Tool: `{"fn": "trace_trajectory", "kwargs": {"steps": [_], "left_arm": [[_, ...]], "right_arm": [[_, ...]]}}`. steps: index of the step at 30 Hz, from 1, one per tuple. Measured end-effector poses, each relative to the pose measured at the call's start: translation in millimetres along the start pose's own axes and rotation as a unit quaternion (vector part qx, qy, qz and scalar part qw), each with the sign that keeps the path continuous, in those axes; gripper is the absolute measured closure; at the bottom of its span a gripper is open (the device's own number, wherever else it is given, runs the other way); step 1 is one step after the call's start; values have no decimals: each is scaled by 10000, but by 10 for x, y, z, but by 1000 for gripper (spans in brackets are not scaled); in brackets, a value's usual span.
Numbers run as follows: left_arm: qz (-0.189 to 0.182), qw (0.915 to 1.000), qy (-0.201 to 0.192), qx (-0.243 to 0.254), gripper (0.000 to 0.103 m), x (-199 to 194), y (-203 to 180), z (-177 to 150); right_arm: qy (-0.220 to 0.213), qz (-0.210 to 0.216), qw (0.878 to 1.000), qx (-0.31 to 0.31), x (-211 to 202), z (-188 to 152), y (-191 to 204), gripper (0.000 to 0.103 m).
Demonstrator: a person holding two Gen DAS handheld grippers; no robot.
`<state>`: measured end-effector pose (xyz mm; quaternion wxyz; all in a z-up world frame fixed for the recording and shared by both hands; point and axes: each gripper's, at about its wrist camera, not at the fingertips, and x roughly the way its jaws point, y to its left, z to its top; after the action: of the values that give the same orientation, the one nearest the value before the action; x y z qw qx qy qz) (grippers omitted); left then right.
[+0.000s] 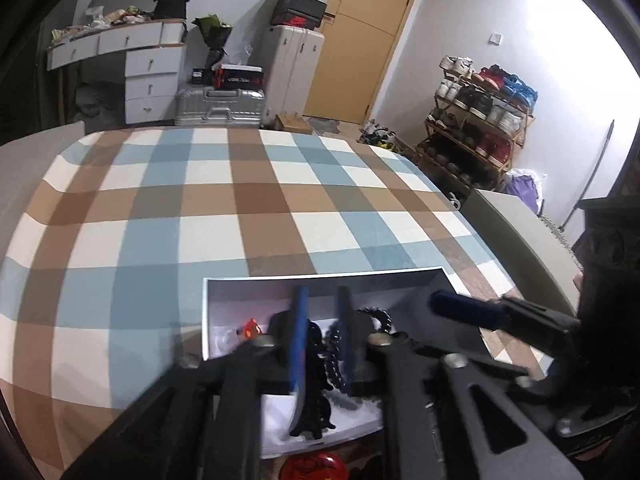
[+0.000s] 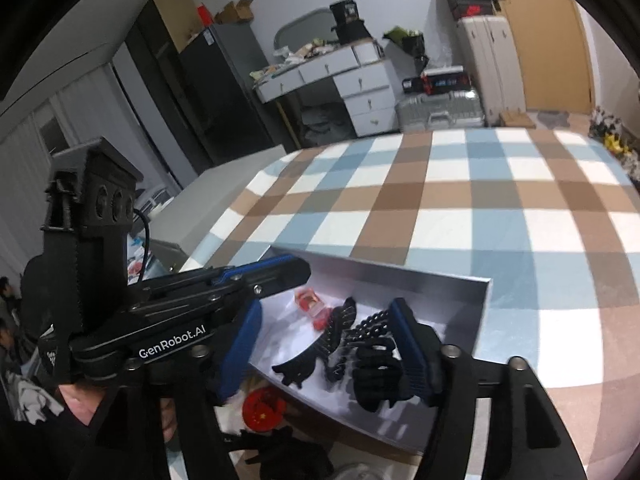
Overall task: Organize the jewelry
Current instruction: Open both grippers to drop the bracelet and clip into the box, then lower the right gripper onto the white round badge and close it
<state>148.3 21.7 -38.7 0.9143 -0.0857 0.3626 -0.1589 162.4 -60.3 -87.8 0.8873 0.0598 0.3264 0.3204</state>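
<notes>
A shallow white box [image 1: 320, 277] [image 2: 400, 273] lies on the plaid cloth. Inside it are a small red piece [image 1: 250, 328] [image 2: 310, 301], a long black claw clip [image 1: 314, 384] [image 2: 316, 346], a black beaded coil [image 1: 378, 315] [image 2: 370, 326] and a second black clip [image 2: 376, 378]. My left gripper [image 1: 322, 340] hovers over the box, slightly open, with the claw clip seen through the gap below its blue pads. My right gripper [image 2: 326, 350] is open wide and straddles the black pieces. Its right pad [image 2: 412, 348] is beside the second clip. Neither gripper holds anything.
A red round item [image 1: 314, 466] [image 2: 264, 404] and other black pieces [image 2: 280, 452] lie outside the box at its near edge. The plaid table [image 1: 240, 200] stretches away beyond the box. Suitcases [image 1: 220, 106], a drawer desk and a shoe rack [image 1: 476, 120] stand behind.
</notes>
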Motion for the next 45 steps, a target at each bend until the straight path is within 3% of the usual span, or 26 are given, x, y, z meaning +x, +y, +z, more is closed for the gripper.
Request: {"fn": "trace_trajectory", "kwargs": {"steps": [3,6,15,17,29,34,42,45], "left_arm": [[16,9999,-107,-108,54,-80,25,-13],[-89,9997,-207,-125,45,-167,-1,-43],[255,9982,-551,-21,25,-465,-86,-108],[356,9971,-669,-94,22,-542,-69,-132],[928,9908,-915,-368,17,-850,4,-488],[1246,9866,-1002,-338,2,-869,-5,-640],[1264,9874,-878,-361,2,-879,77,-830],[1372,9868,-851,-124,1,-882,39,-907]], "right_arm": [[-178,20,9998,100,-142,-13,-33,27],[-408,-115,9991,65,-303,-44,-18,27],[-893,-379,9953,-71,-724,-152,99,17],[-996,-504,9937,-45,-815,-189,114,10],[-1461,-744,9853,-474,-1236,-544,332,0],[-1112,-762,9899,-446,-1144,-689,297,0],[-118,-930,9949,-363,-849,-909,131,0],[298,-1257,9898,-594,-690,-984,120,0]]}}
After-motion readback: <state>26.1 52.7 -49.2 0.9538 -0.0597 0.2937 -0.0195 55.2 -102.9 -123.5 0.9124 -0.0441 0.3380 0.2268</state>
